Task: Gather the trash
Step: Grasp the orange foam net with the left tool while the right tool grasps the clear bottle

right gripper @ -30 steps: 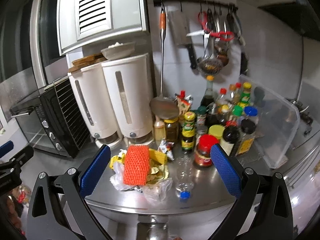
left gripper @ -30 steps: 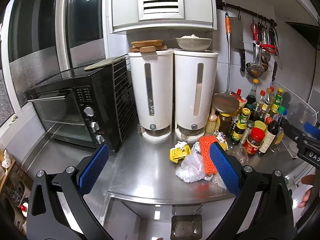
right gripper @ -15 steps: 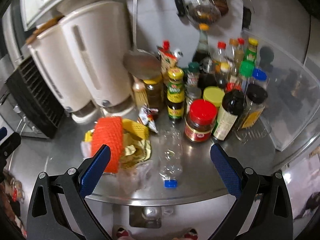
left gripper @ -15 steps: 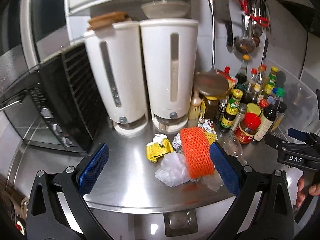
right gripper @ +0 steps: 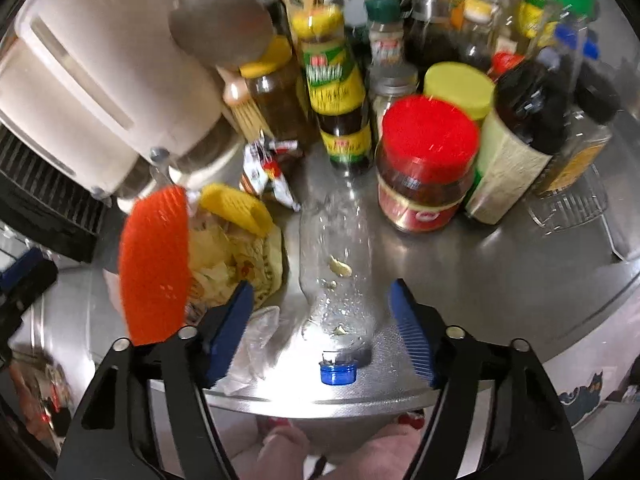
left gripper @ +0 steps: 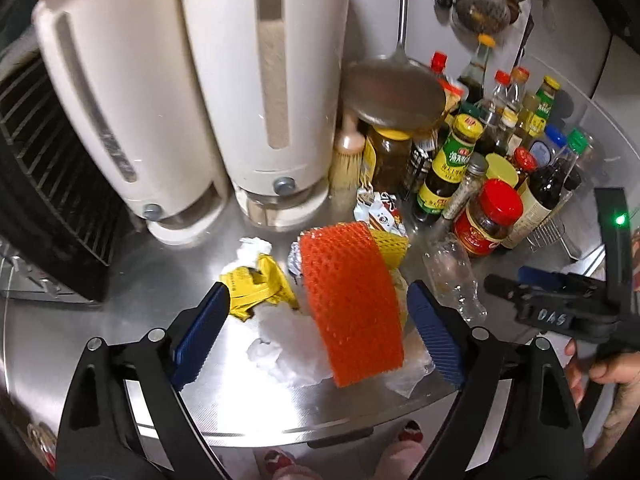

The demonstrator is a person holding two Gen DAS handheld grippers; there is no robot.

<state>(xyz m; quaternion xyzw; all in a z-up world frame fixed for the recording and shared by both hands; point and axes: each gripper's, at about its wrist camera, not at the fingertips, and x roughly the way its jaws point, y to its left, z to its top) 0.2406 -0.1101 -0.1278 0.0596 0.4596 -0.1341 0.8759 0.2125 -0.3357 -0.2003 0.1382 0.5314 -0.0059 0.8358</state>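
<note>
Blue-padded left gripper (left gripper: 318,340) and right gripper (right gripper: 322,330) tilt steeply downward, jaws spread but closing around orange foam net (left gripper: 352,304) and clear bottle (right gripper: 338,268).

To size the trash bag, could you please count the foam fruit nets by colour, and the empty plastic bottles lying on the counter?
Orange foam net: 1
Yellow foam net: 1
Clear plastic bottle: 1
Total: 3
</note>
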